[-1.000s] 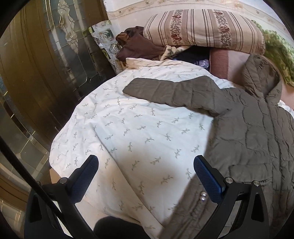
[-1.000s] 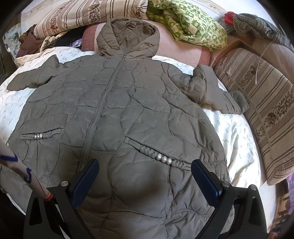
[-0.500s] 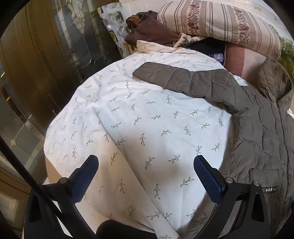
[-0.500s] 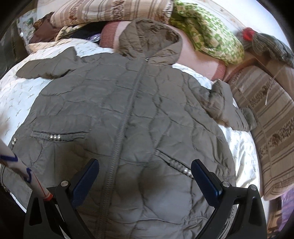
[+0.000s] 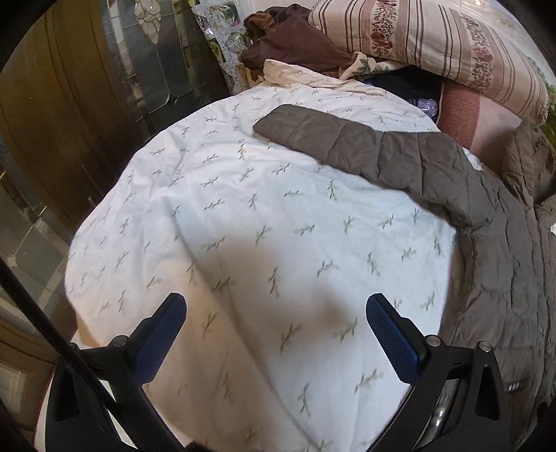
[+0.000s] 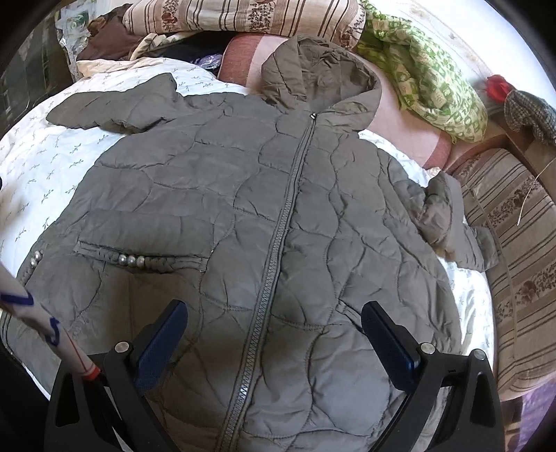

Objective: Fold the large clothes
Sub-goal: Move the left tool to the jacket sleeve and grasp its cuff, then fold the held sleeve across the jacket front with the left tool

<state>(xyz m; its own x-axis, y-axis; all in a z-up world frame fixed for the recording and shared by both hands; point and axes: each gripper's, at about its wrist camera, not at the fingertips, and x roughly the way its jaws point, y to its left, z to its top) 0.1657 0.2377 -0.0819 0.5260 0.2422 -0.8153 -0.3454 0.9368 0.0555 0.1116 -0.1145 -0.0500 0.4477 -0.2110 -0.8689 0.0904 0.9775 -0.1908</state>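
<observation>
Left gripper (image 5: 274, 328): jaws spread wide, nothing between them, held over the white leaf-print bedsheet (image 5: 243, 226). Right gripper (image 6: 274, 333): jaws spread wide, holding nothing, above the hem of the grey-brown quilted hooded jacket (image 6: 243, 208). Jacket: flat on the bed, zipped, front up, hood at 12 o'clock, one sleeve (image 5: 347, 142) stretched out toward 10 o'clock, the other crumpled at 3 o'clock. Striped floral pillow (image 6: 243, 14) at 12 o'clock beyond the hood; green patterned cloth (image 6: 427, 73) at 1 o'clock.
</observation>
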